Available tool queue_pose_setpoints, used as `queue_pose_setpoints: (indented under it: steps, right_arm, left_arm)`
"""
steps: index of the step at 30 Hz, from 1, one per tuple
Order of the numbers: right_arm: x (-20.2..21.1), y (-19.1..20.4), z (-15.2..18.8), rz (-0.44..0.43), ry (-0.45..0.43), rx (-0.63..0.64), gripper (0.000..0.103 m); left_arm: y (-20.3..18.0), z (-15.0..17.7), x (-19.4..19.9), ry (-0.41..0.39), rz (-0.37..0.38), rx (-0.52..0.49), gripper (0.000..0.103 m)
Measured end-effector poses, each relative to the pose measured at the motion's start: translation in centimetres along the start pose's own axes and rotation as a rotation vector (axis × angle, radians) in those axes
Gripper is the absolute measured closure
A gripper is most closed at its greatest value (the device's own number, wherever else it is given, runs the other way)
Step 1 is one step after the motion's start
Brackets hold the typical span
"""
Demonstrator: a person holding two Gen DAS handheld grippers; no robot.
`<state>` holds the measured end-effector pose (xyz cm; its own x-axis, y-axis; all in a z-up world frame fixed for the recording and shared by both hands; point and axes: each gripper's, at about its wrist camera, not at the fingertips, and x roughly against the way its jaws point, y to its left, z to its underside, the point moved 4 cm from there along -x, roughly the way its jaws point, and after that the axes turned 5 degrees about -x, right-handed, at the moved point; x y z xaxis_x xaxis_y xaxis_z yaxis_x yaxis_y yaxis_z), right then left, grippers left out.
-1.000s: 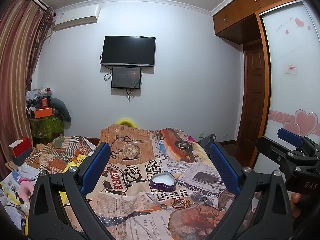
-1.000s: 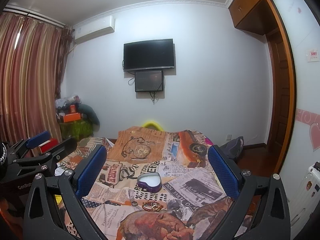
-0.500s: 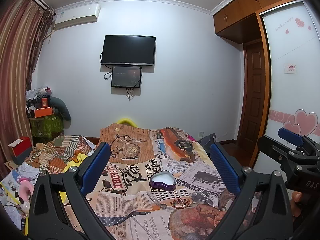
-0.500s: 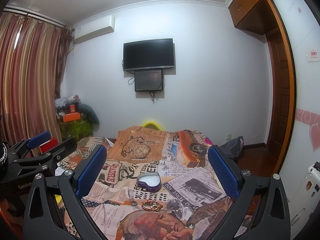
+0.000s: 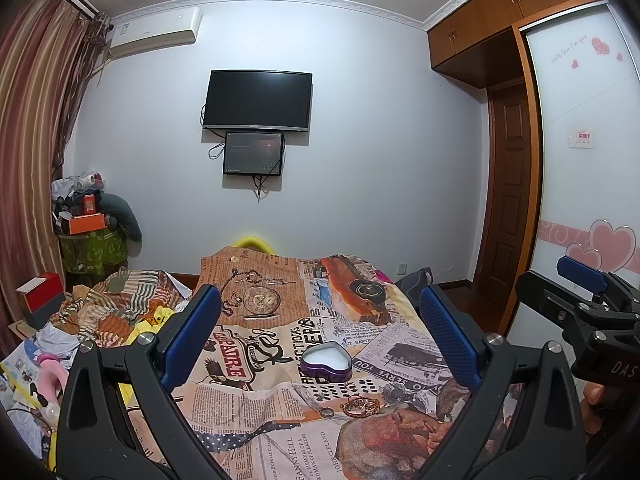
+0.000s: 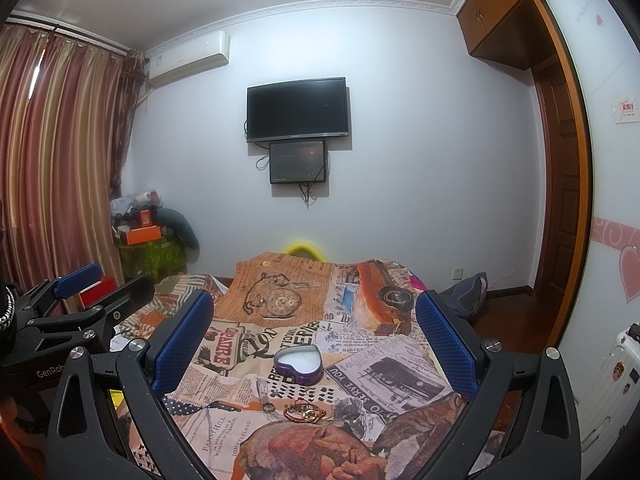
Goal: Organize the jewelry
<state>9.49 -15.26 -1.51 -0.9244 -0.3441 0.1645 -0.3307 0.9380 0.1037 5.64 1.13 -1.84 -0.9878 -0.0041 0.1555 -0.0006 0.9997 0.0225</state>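
Two pieces of jewelry lie on the newspaper-print bedspread (image 5: 256,396): a small silver ring (image 5: 326,412) and, just beside it, a tangle of reddish-gold bracelets (image 5: 360,405). Beyond them sits an open purple heart-shaped tin (image 5: 326,365) with a white lining. Past the bed, a dark television (image 5: 257,100) hangs on the white wall, striped curtains (image 6: 52,160) to one side. Nothing has shifted since the earlier frames. Left gripper (image 5: 320,336) and right gripper (image 6: 314,340) hover with fingers spread wide, holding nothing.
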Motion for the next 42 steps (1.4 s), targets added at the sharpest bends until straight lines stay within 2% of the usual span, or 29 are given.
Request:
queue_pose_setpoints:
  steps: [16,22,28,38,40,42]
  right_arm:
    - [-0.7,-0.2,0.7,0.001,0.01,-0.002,0.003]
    - [-1.9,-0.5,1.6,0.001,0.038,-0.012,0.003]
    - [-4.2,-1.6,3.1,0.017,0.098,-0.029,0.003]
    - [-10.0,-4.7,7.9,0.077,0.279,-0.065,0.003]
    - [-11.3,-5.5,9.3,0.091,0.33,-0.072,0.003]
    - [-12.2,-6.1,10.5,0.099,0.38,-0.079,0.003]
  left_arm:
    - [0.2,0.4,-0.6,0.017,0.004,0.007,0.003]
    - [0.4,1.3,-2.4,0.058,0.002,0.006,0.003]
    - [1.1,3.3,-5.6,0.138,-0.006,0.028,0.003]
    - [3.7,9.2,-12.8,0.335,-0.05,0.074,0.003]
    - [4.2,10.8,-14.1,0.386,-0.053,0.082,0.012]
    - [4.6,12.4,-15.6,0.449,-0.048,0.096,0.015]
